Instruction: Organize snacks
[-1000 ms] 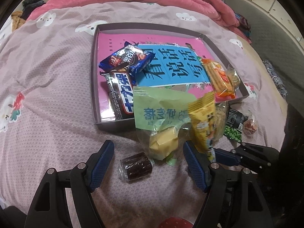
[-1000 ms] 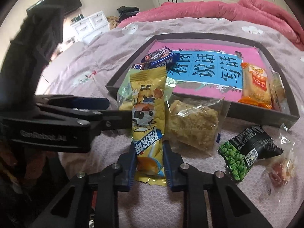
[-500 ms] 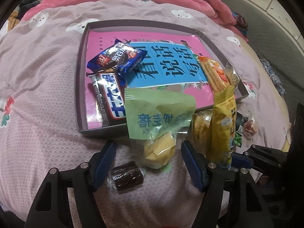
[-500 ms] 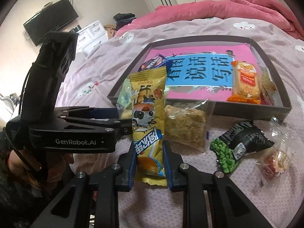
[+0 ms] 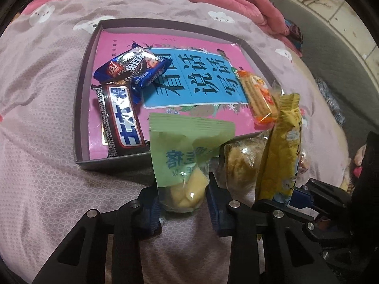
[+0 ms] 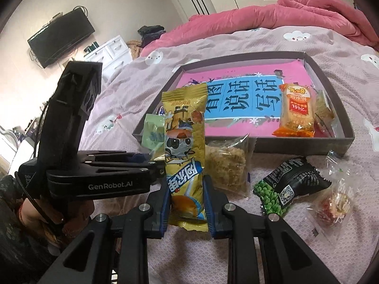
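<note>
My left gripper (image 5: pixel 183 196) is shut on a green pastry packet (image 5: pixel 187 151), held upright in front of the tray (image 5: pixel 81 94). My right gripper (image 6: pixel 186 198) is shut on a yellow cartoon snack packet (image 6: pixel 184 151), also upright; it shows in the left wrist view (image 5: pixel 281 151). The grey tray (image 6: pixel 341 108) holds a pink and blue book, a blue cookie packet (image 5: pixel 132 71), a dark chocolate bar (image 5: pixel 120 120) and an orange cracker packet (image 6: pixel 296 108). The left gripper (image 6: pixel 151 158) shows to the left in the right wrist view.
On the bedspread in front of the tray lie a clear pack of crumbly snack (image 6: pixel 226 163), a black green-pea packet (image 6: pixel 291 184) and a clear wrapped red sweet (image 6: pixel 334 206). A pink quilt (image 6: pixel 260 16) is piled beyond the tray.
My left gripper closed on the green packet and lifted it; the small dark wrapped snack is out of view. My right gripper rose a little with the yellow packet.
</note>
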Demonstrator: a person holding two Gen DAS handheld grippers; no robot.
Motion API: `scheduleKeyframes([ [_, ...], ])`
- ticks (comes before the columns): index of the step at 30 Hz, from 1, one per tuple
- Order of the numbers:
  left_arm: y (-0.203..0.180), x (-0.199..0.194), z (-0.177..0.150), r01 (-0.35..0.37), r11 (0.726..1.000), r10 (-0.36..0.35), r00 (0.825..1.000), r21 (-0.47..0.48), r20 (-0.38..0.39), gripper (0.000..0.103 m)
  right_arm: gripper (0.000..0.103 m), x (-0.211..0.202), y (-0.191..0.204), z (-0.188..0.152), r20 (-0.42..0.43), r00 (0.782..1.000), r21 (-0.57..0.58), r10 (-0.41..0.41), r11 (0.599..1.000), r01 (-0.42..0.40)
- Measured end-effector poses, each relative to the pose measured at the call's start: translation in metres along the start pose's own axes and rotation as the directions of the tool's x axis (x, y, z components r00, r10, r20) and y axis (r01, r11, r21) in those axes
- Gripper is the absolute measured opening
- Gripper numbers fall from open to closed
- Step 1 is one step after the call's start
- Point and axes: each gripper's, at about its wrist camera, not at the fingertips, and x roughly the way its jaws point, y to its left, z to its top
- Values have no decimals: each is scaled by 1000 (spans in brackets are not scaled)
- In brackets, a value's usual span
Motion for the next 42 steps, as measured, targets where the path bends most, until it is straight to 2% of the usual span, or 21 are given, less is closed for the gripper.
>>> scheduleKeyframes([
  [8, 0, -20, -2, 22, 1000, -22, 999, -1, 44, 34, 26, -8, 3, 4, 38, 999, -8, 10, 1000, -10],
  [16, 16, -40, 2, 24, 998, -18, 995, -60, 101, 34, 26, -11, 2, 8, 59, 998, -2, 10, 1000, -10],
  [21, 17, -56, 0, 19, 998, -11, 989, -53, 145, 34, 26, -14, 2, 12, 78, 997, -4, 7, 1000, -6],
  [42, 9, -83, -1, 5, 999, 5, 972, -38, 236, 34, 26, -39, 0, 28, 179, 983, -13, -39, 999, 42],
])
